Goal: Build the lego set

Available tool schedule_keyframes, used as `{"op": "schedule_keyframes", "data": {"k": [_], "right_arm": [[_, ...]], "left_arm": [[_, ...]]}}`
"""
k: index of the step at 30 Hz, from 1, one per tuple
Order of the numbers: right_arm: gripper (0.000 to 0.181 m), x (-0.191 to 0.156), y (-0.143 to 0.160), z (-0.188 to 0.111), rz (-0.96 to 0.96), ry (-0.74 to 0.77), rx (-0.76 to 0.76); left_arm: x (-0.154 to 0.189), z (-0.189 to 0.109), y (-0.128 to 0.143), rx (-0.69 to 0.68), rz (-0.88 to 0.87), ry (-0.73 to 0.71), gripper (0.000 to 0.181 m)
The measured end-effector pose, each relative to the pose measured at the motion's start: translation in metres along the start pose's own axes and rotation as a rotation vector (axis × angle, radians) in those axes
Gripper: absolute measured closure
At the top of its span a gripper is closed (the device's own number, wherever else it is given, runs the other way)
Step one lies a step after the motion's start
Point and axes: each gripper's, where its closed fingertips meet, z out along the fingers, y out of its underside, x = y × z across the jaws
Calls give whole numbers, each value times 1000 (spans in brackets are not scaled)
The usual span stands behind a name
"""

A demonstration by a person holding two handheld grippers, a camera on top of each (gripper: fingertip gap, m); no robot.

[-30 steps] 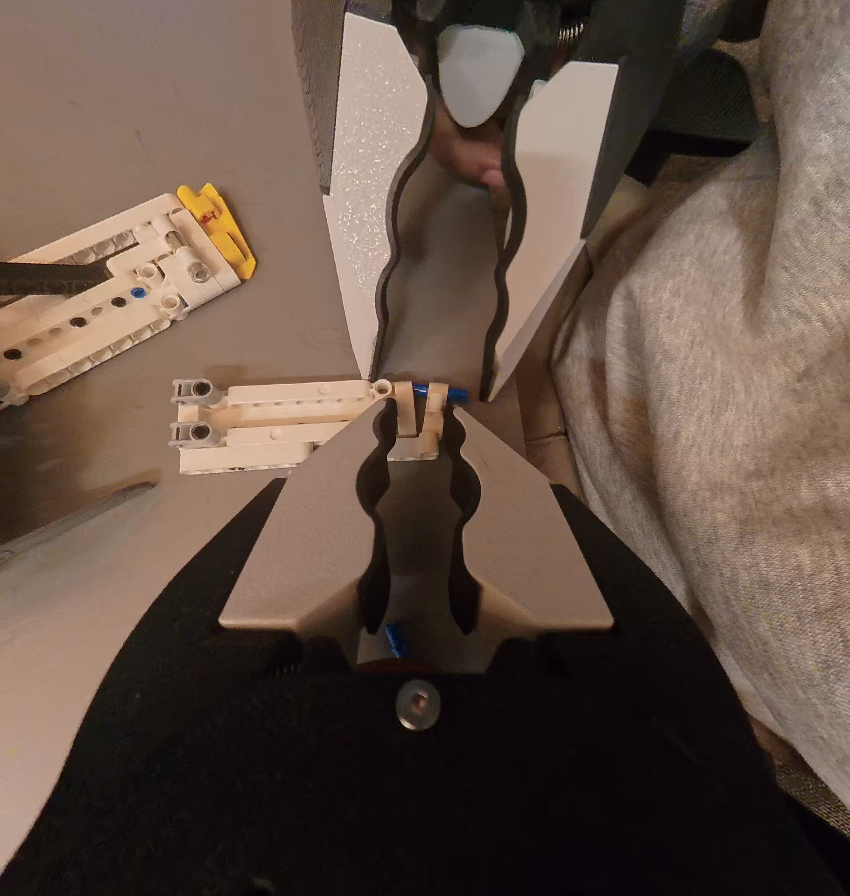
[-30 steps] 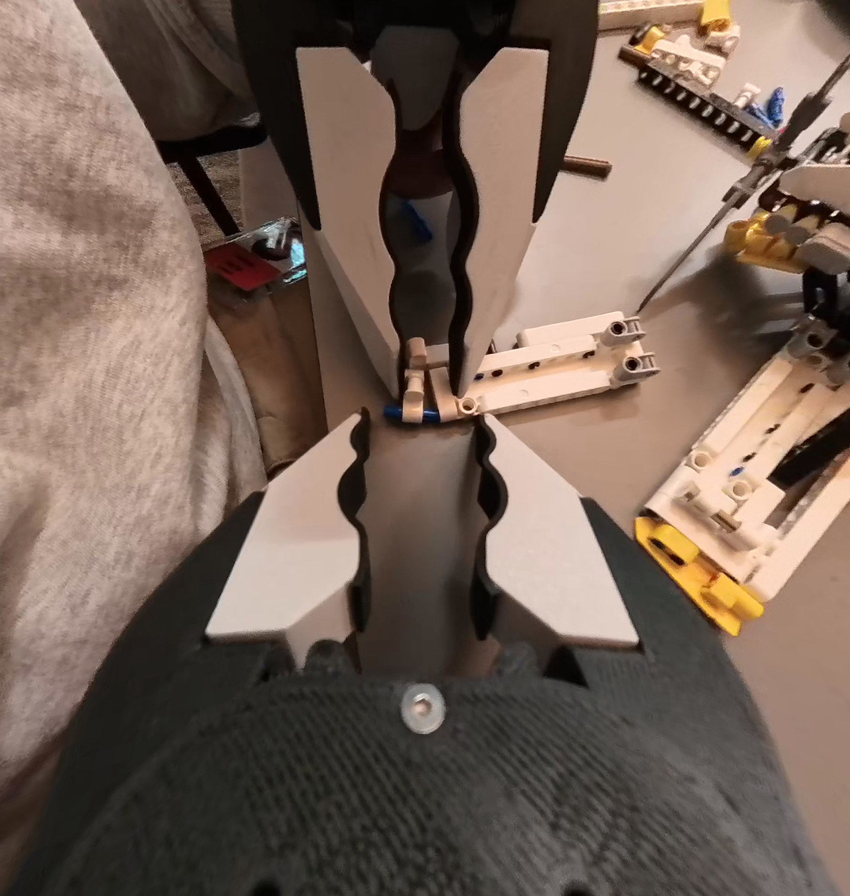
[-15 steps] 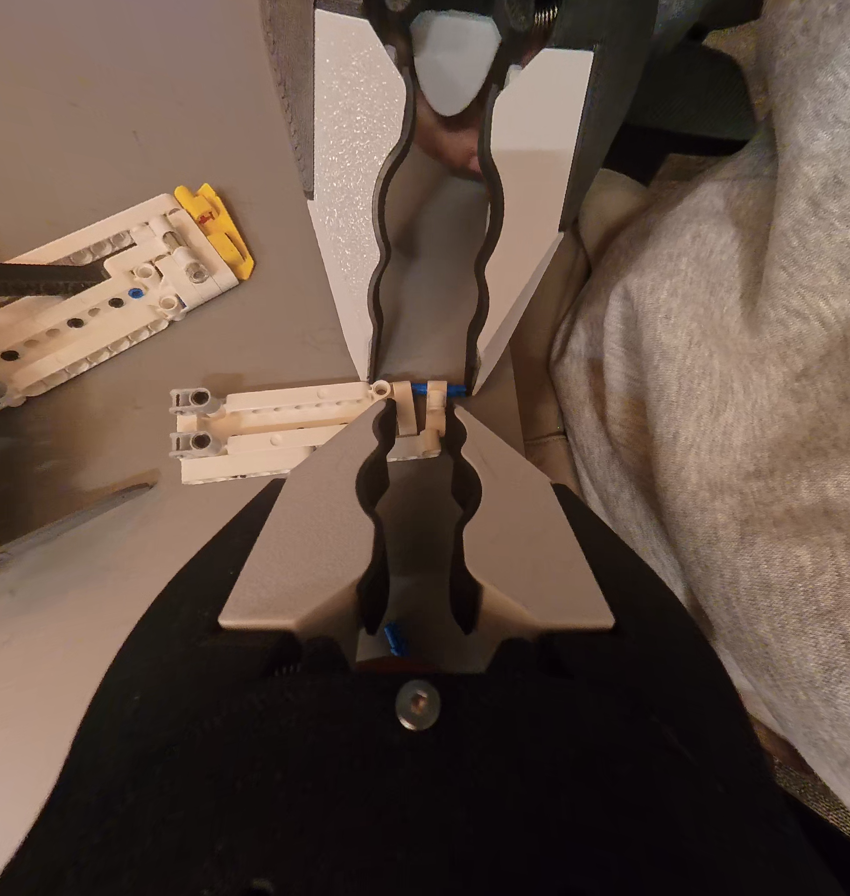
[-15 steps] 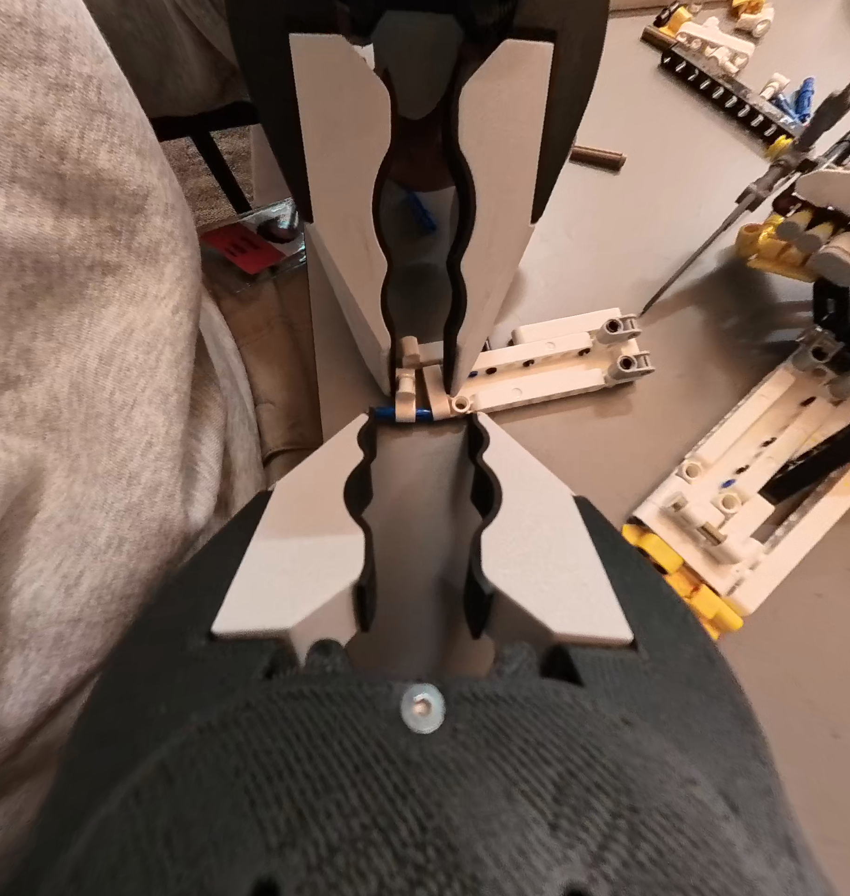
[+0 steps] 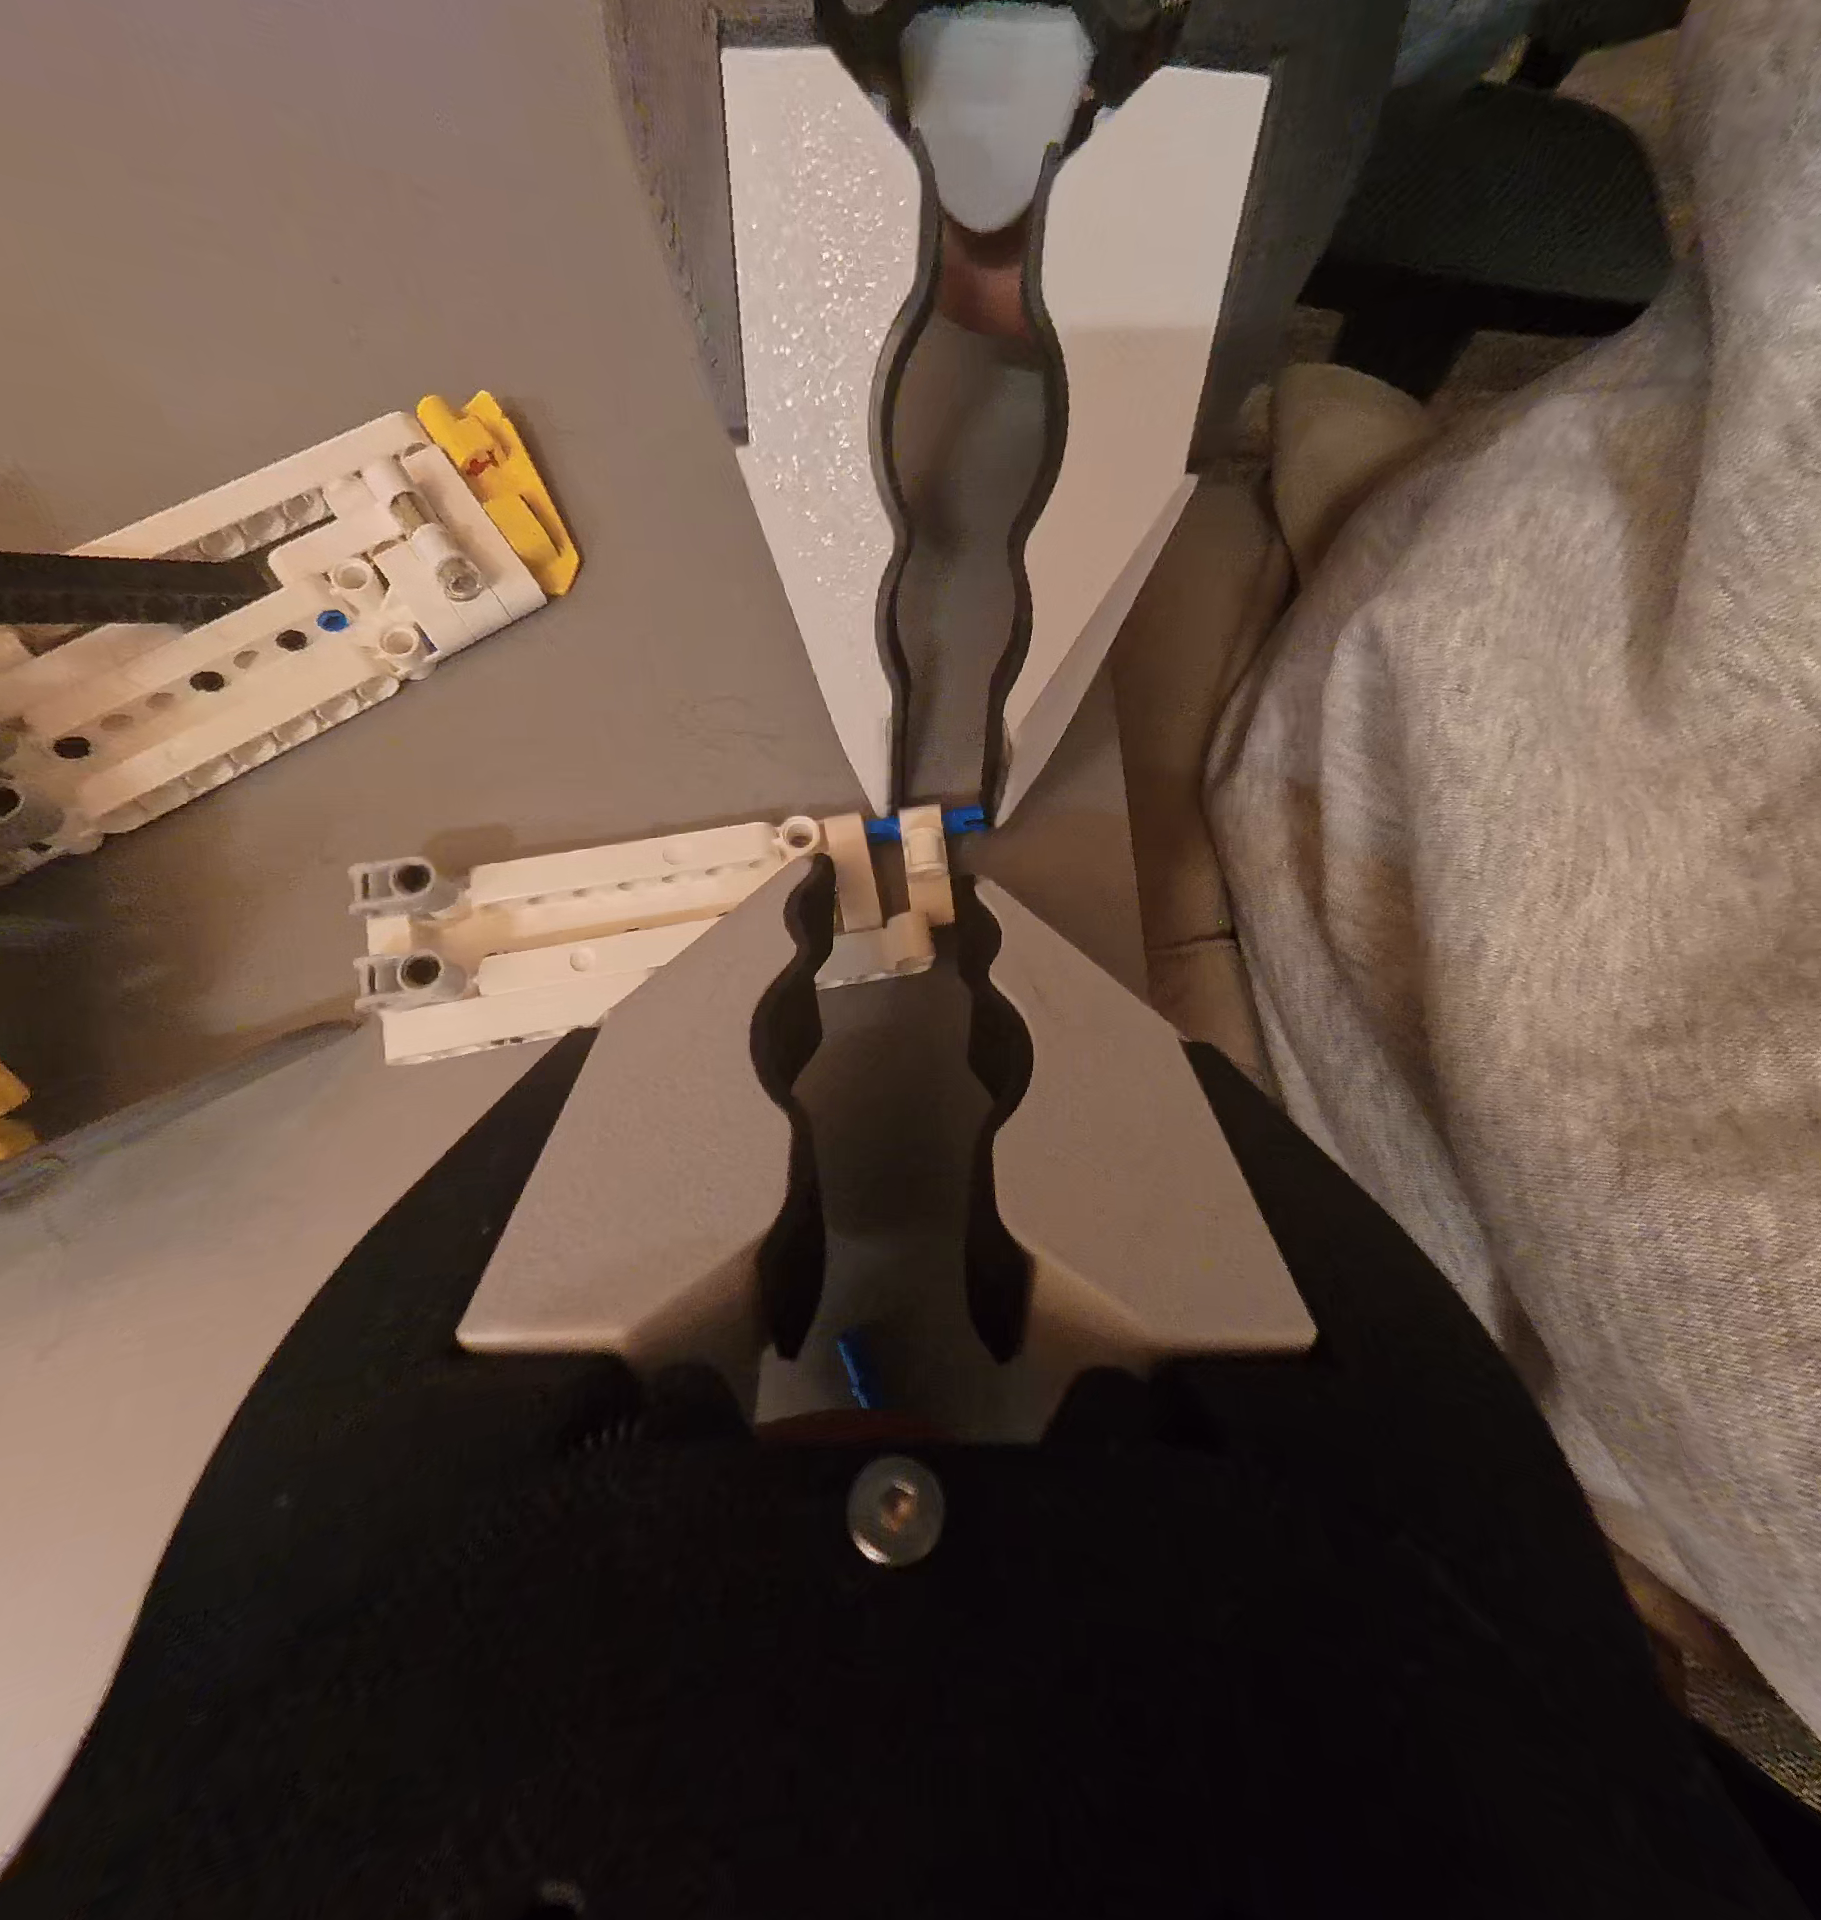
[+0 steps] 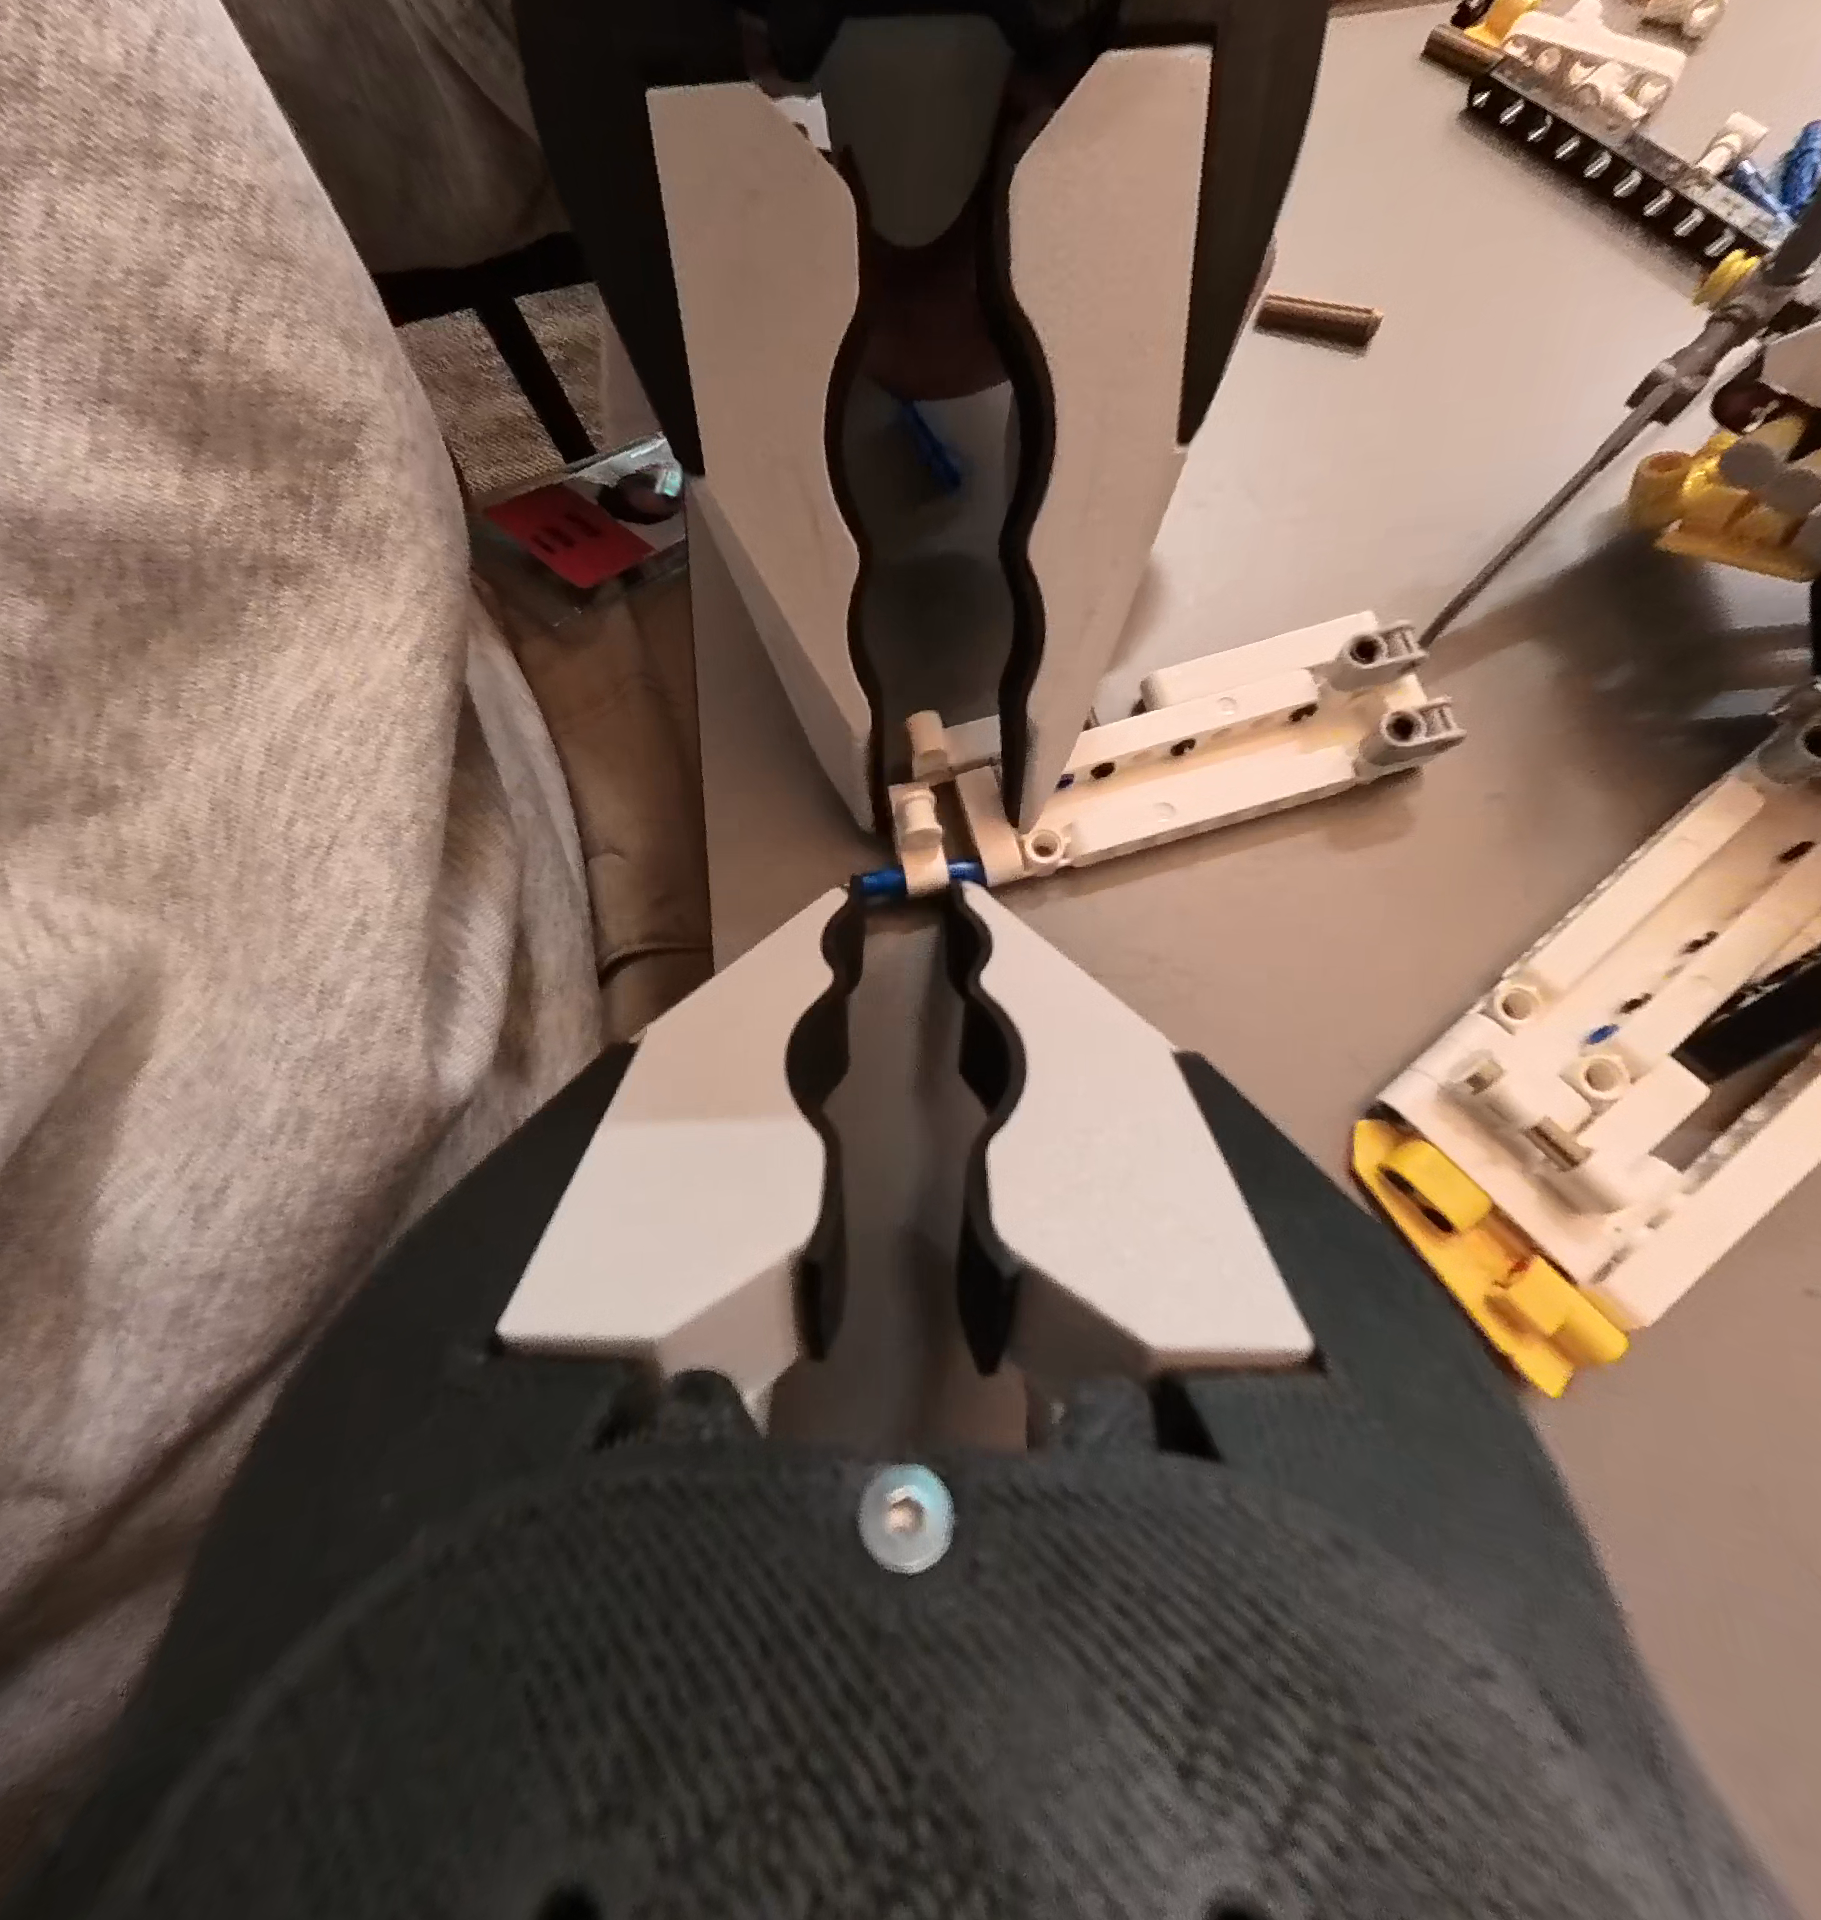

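Small white assembly [image 5: 636,914]: lies flat on the bench [image 5: 262,260] near its edge, tan connector end [image 5: 890,883] between both jaws.
Left gripper [image 5: 890,894]: jaws clamped on the tan connectors.
Right gripper [image 6: 911,894]: jaws closed on the blue pin [image 6: 885,881].
Large white-and-yellow assembly [image 6: 1571,1164]: well apart, cut off by the frame.
Hidden: pin's seating, behind the fingertips.

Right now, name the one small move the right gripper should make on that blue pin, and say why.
Probably a short push of the right gripper toward the white beam assembly. Its tips pinch the blue pin, which runs through the tan connector with blue showing on both sides, so it looks only partly seated. The left gripper braces that end.
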Motion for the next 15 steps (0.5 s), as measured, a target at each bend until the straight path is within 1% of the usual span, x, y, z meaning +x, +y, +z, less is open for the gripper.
{"op": "schedule_keyframes", "data": {"k": [5, 12, 15], "right_arm": [[167, 1, 0, 0, 12, -1, 12], [168, 5, 1, 3, -53, 36, -20], [167, 6, 1, 5, -74, 27, -30]], "left_arm": [[0, 0, 0, 1, -7, 5, 160], [0, 0, 0, 1, -14, 11, 160], [0, 0, 0, 2, -20, 20, 160]]}}
